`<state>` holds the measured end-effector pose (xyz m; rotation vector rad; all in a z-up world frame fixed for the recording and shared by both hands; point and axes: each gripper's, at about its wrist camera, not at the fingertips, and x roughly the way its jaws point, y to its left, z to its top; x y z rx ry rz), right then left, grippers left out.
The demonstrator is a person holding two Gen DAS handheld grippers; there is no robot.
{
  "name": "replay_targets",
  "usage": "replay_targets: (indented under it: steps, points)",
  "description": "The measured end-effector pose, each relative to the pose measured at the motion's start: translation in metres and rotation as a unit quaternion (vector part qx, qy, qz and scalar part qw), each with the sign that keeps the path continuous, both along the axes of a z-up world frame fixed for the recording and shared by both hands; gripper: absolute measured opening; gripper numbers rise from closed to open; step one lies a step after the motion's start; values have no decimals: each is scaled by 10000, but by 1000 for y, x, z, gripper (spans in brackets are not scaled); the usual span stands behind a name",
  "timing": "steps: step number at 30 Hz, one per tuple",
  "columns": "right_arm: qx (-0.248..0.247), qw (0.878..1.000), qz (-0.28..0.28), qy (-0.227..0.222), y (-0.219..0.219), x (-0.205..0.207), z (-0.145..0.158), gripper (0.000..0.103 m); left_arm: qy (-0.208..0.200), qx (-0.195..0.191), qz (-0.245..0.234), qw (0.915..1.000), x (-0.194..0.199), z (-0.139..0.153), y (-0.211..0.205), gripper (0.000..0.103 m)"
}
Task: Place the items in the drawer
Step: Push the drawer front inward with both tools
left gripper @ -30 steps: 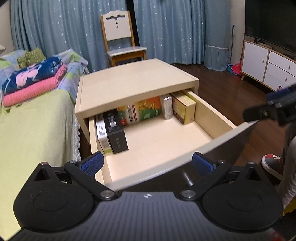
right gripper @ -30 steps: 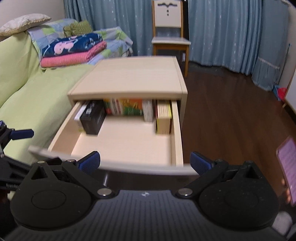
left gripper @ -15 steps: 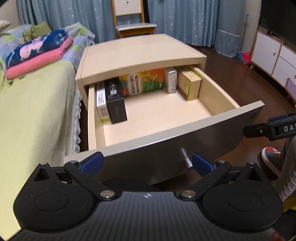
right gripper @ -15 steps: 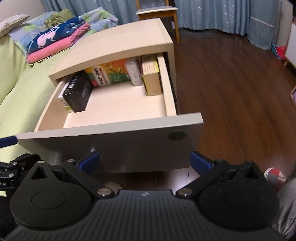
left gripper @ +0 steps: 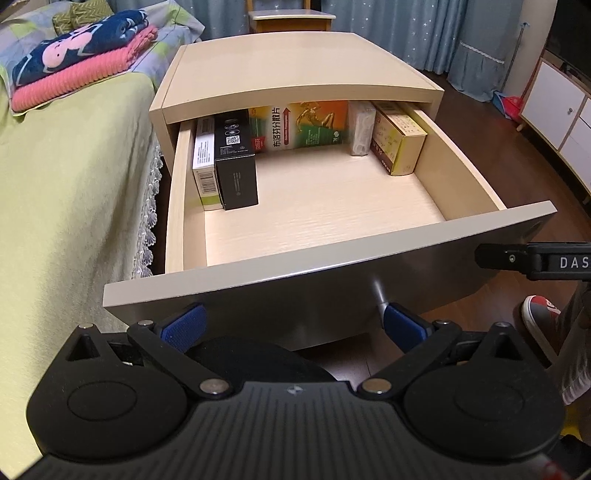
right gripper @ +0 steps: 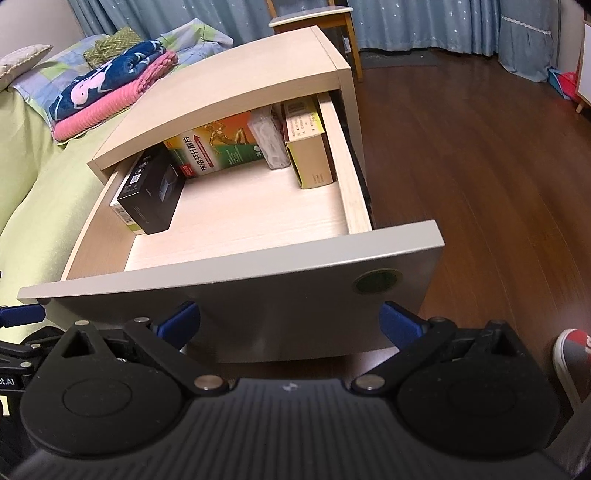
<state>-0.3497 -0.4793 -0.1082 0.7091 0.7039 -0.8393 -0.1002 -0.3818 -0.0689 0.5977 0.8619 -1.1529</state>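
Observation:
The bedside cabinet's drawer (left gripper: 332, 266) stands pulled out, its grey front facing me. Inside, along the back and sides, stand a black box (left gripper: 236, 162), a white box (left gripper: 205, 162), an orange-green box (left gripper: 299, 125), a white packet (left gripper: 360, 129) and a yellow box (left gripper: 399, 144). My left gripper (left gripper: 291, 325) is open and holds nothing, just in front of the drawer front. My right gripper (right gripper: 288, 321) is open and holds nothing, facing the drawer (right gripper: 258, 295) from the right. The black box (right gripper: 151, 195) and yellow box (right gripper: 310, 147) show there too.
A bed with a green cover (left gripper: 74, 184) presses against the cabinet's left side, with folded blankets (left gripper: 81, 62) on it. Dark wood floor (right gripper: 480, 166) lies to the right. A wooden chair (right gripper: 314, 22) stands behind, a white sideboard (left gripper: 554, 110) far right. A person's shoe (left gripper: 539, 314) is near.
Both grippers have risen and backed off from the drawer front, so both views now look down into the drawer. The boxes inside have not moved.

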Motion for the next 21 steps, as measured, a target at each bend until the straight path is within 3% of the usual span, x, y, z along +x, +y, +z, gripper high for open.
replay_targets:
  steps: [21]
  points:
    - [-187,9993,-42,-313,-29,24,1,102,-60,-73,57,9999,10,-2,-25,102]
